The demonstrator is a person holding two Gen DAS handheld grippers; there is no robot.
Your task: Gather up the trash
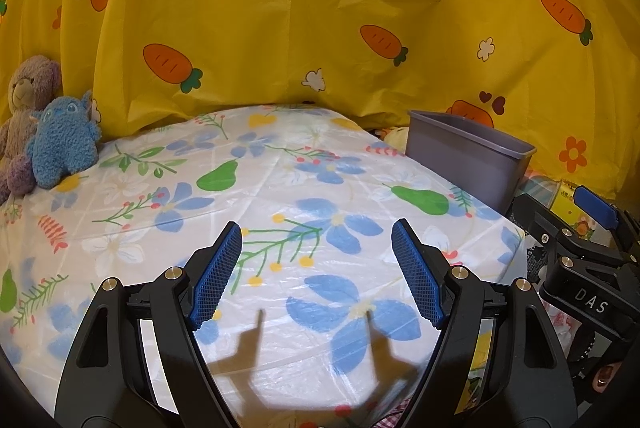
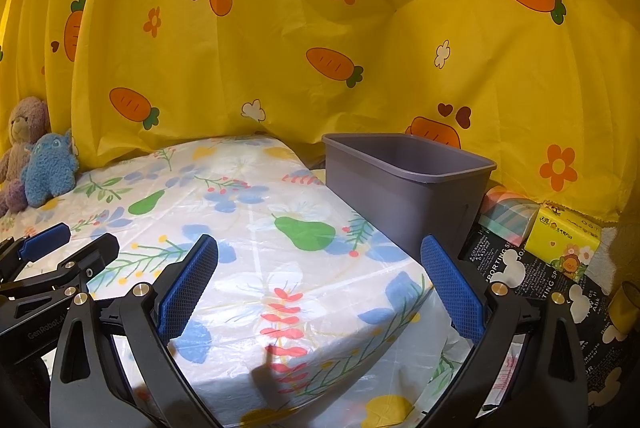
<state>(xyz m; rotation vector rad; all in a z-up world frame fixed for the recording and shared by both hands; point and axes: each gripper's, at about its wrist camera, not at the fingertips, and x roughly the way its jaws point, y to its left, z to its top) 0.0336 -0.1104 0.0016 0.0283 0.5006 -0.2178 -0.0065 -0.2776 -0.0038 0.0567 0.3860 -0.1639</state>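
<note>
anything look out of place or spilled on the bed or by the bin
Nothing stands out. The floral sheet shows no spill and no loose trash. The grey bin stands upright beside the bed. Two plush toys sit at the far corner, and a yellow tissue pack lies on the floor beside the bin.

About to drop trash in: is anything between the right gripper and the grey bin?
Nothing visible. The right gripper is open and empty over the floral tabletop, and the grey bin stands open-topped just past the table's right edge.
</note>
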